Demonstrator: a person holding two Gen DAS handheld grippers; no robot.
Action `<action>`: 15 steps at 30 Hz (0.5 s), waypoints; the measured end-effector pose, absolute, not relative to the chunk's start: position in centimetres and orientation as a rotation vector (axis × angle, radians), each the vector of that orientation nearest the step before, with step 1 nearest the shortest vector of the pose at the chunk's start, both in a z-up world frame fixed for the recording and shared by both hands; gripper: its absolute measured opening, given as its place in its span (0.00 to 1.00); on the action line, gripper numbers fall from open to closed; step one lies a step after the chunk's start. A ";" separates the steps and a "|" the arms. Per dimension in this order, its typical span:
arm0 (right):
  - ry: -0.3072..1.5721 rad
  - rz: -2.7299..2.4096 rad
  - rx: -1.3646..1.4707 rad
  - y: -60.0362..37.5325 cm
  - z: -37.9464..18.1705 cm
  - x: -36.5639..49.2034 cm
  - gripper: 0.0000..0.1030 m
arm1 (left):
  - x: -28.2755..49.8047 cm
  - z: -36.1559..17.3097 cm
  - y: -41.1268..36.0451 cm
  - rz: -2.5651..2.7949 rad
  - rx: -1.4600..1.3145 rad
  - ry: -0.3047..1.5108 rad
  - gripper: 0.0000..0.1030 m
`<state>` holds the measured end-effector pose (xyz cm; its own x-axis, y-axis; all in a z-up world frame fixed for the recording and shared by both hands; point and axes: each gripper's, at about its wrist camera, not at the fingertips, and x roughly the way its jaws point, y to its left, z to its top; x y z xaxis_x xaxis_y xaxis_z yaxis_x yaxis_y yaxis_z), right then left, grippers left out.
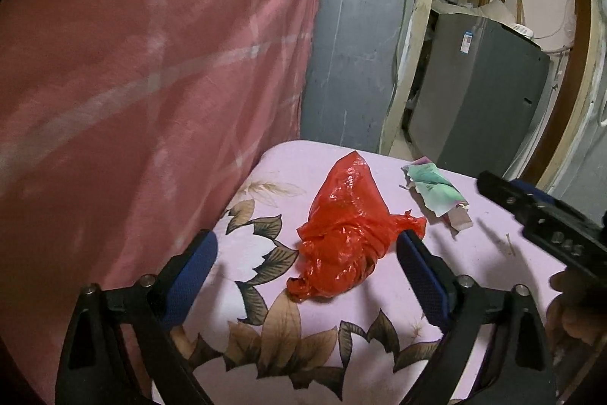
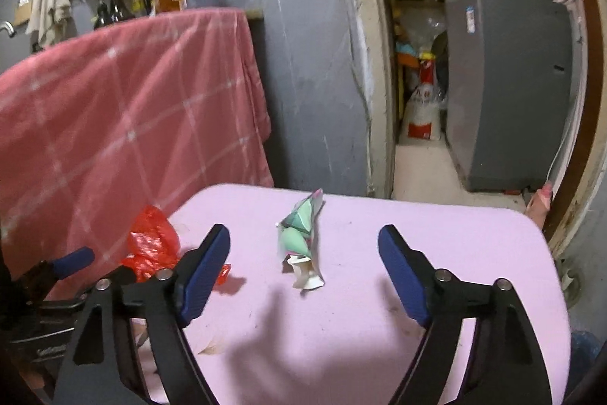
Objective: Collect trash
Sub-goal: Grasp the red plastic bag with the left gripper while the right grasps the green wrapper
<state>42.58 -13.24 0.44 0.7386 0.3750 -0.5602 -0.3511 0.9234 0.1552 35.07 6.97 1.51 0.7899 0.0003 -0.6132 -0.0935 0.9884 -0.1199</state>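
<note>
Tongs first: the left tongs (image 1: 307,260) stand wide apart with nothing held, their blue pads either side of the crumpled red plastic bag (image 1: 341,234), the right-hand pad just touching or just beside the bag's twisted edge, the left-hand pad well clear of it. That bag lies on the pale pink floral-printed cloth of the bench (image 1: 265,169), towards its left and nearer part. Further right and a little farther off lies the torn green-and-white paper wrapper (image 2: 301,241), crumpled and partly unfolded; the right tongs (image 2: 303,249) hover above it, also spread with nothing between the pads touching them, the wrapper roughly centred in the gap. Both pieces of trash are therefore not yet gripped, and the step in hand looks like the approach before pick-up, one piece per hand. Next, each pair probably needs to drop onto its target and squeeze; thin plastic and soft paper will collapse, so the pads must close nearly fully. Beyond the bench a pink checked cloth (image 1: 151,63) drapes over something on the left, and a grey cabinet-like appliance (image 2: 508,82) stands through the doorway, far right.
</note>
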 end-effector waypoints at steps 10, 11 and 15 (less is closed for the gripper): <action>0.816 0.438 0.060 -12.2 -2.0 45.7 0.55 | 35.9 1.2 6.6 0.028 -0.159 0.705 0.60; 0.833 0.438 0.062 -12.1 -2.1 46.0 0.55 | 35.9 1.2 6.6 0.026 -0.156 0.706 0.59; 0.872 0.436 0.074 -11.8 -2.2 47.2 0.55 | 35.8 1.3 6.6 0.017 -0.157 0.699 0.58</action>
<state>47.17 -11.84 -2.20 0.5614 0.3994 -0.7248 -0.3396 0.9099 0.2383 35.83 6.63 1.25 0.7657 -0.0371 -0.6421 -0.0678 0.9881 -0.1380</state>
